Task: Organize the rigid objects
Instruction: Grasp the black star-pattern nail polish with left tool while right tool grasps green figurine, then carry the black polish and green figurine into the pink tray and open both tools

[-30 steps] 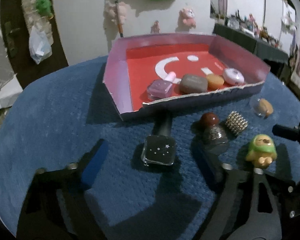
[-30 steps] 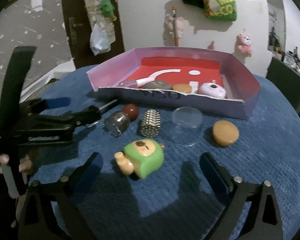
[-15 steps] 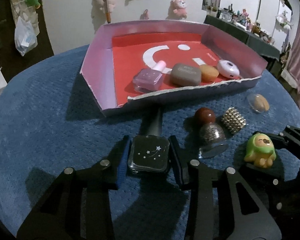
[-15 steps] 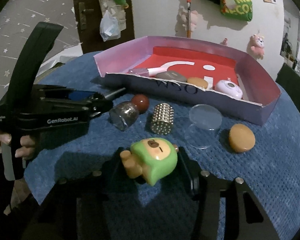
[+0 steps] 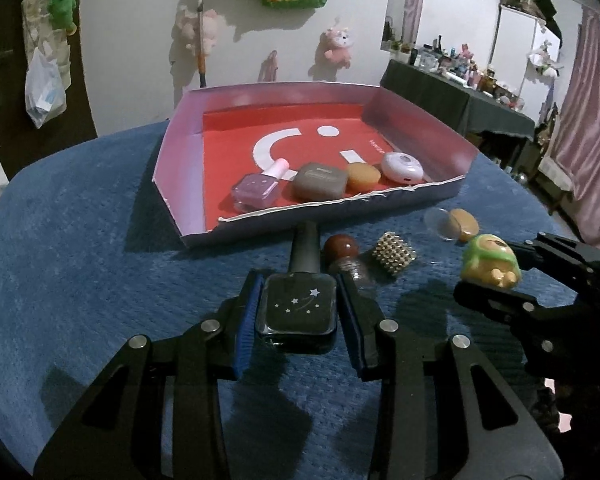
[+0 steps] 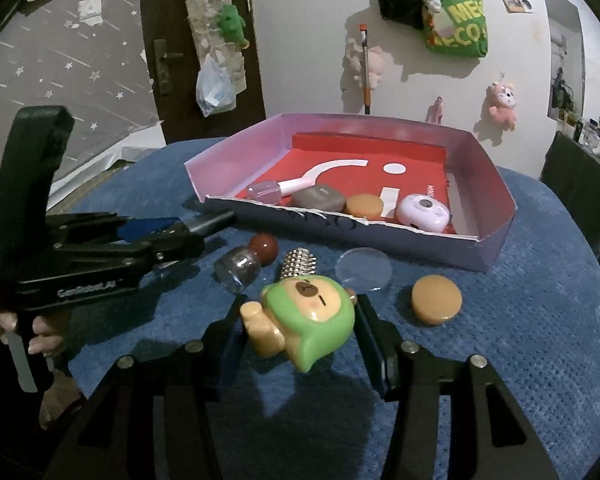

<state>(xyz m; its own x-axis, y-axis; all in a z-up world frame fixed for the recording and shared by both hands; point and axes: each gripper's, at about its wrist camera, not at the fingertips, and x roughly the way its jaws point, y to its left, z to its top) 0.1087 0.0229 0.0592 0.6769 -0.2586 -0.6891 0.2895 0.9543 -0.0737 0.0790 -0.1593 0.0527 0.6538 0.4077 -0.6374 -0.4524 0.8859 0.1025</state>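
Your left gripper [image 5: 298, 312] clamps the dark nail polish bottle [image 5: 298, 310] by its flat sides. Your right gripper [image 6: 300, 328] clamps the green bear toy [image 6: 306, 320], both probably bound for the tray [image 5: 180, 160] just beyond.

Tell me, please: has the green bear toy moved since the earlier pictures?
Yes. The green bear toy, clamped in the right claw, now covers part of the spiked roller behind it.

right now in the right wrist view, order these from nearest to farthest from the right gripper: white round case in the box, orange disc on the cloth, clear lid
From the right gripper:
1. Orange disc, on the cloth, to its right.
2. Clear lid, just beyond, near the box front.
3. White round case, inside the box.
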